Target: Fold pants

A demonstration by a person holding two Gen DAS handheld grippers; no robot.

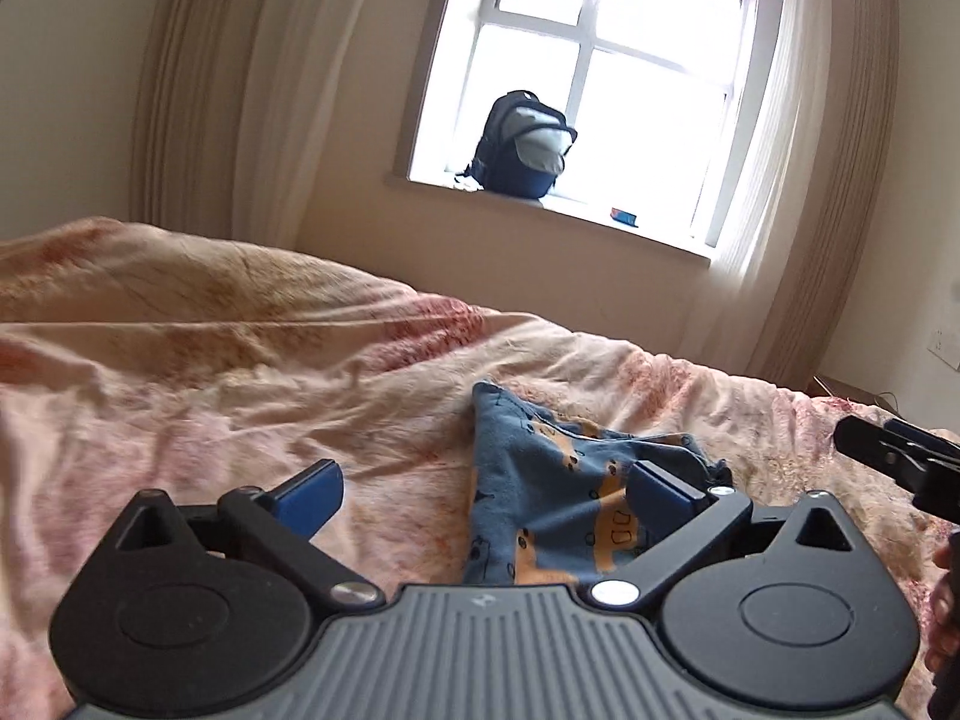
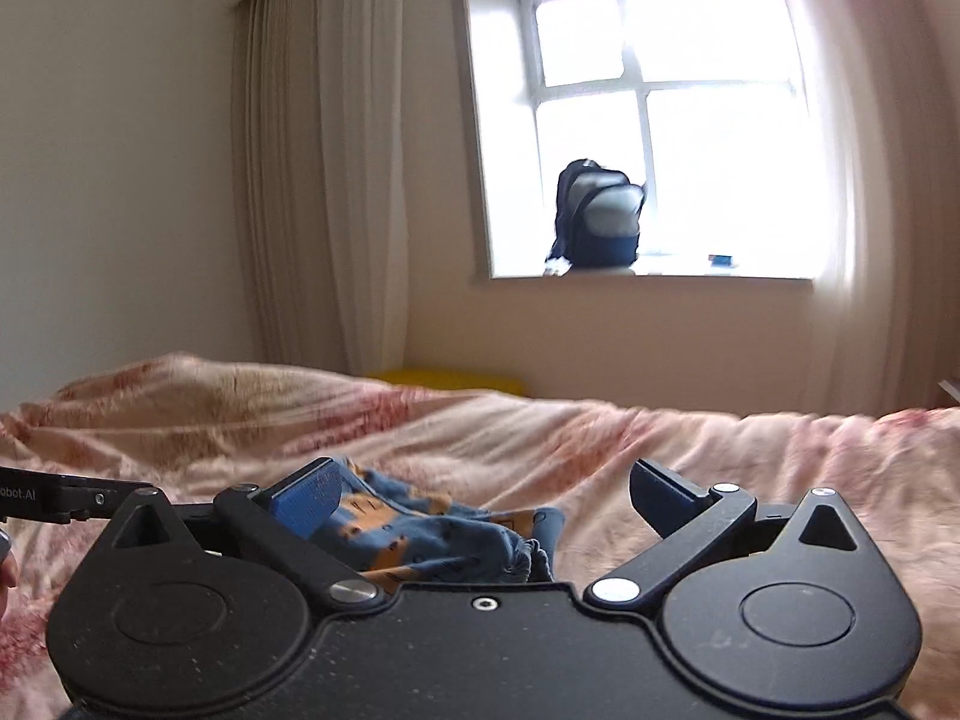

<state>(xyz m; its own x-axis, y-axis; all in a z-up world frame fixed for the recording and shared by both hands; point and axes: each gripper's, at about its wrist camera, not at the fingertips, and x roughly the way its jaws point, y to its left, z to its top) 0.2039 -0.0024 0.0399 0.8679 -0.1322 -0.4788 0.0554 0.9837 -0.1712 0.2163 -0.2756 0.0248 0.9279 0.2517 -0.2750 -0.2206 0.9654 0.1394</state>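
Gaping wide and empty, the left claw [image 1: 483, 492] and right claw [image 2: 483, 495] both hang just above the blue patterned pants [image 1: 558, 498], which lie bunched on the pink floral duvet [image 1: 240, 372]. Before another fold, each claw would do best to pinch one clear edge and pull the cloth flat, avoiding the duvet beneath.
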